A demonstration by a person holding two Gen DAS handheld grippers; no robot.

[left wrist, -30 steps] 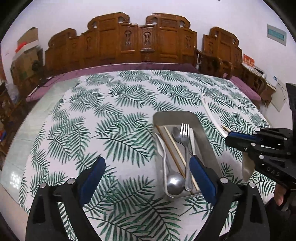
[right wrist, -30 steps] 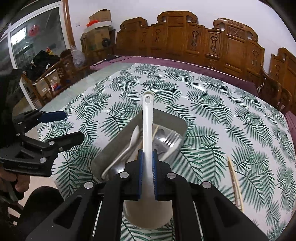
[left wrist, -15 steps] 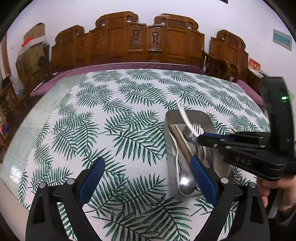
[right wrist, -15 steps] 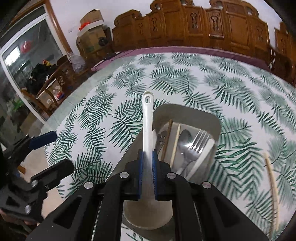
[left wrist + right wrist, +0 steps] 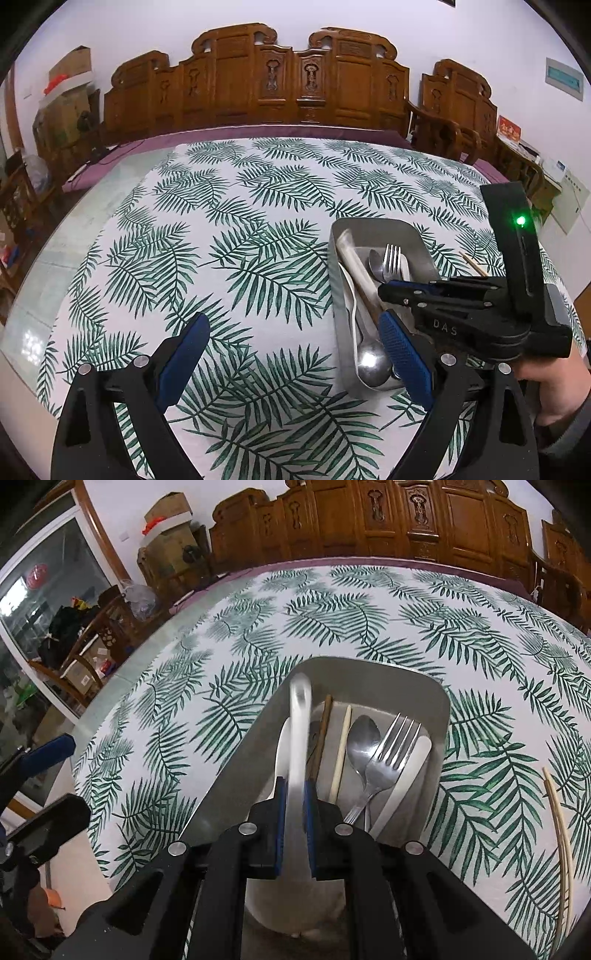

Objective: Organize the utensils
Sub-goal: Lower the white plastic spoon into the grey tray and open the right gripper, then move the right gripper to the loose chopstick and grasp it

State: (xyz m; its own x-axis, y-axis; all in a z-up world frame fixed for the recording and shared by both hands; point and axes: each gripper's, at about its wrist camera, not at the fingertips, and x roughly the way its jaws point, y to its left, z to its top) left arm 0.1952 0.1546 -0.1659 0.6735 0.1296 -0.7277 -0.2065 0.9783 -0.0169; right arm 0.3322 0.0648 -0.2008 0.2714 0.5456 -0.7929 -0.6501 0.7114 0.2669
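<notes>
Lowering: right gripper [image 5: 294,823] is over the metal tray [image 5: 439,701], jaws clamped on the handle of a white ladle [image 5: 298,738], its bowl back under the gripper and the handle tip out toward the tray's far left corner.
Tray contents: steel fork [image 5: 388,760], steel spoon [image 5: 360,738], a dark and a pale chopstick [image 5: 341,753], and another white spoon [image 5: 402,782] along the right side, all lying lengthwise.
Best slot: I'd say the left side, next to the dark chopstick, so keep the handle parallel to the rest.
Release tip: probably get the bowl low onto the tray floor before letting go, or it may clatter and knock the fork crooked.
Left gripper [image 5: 291,365]: jaws wide apart, holding nothing, hovering above the tabletop [image 5: 221,258] just left of the tray.
Leftover: one pale chopstick [image 5: 561,842] lies on the tabletop right of the tray, likely next.
</notes>
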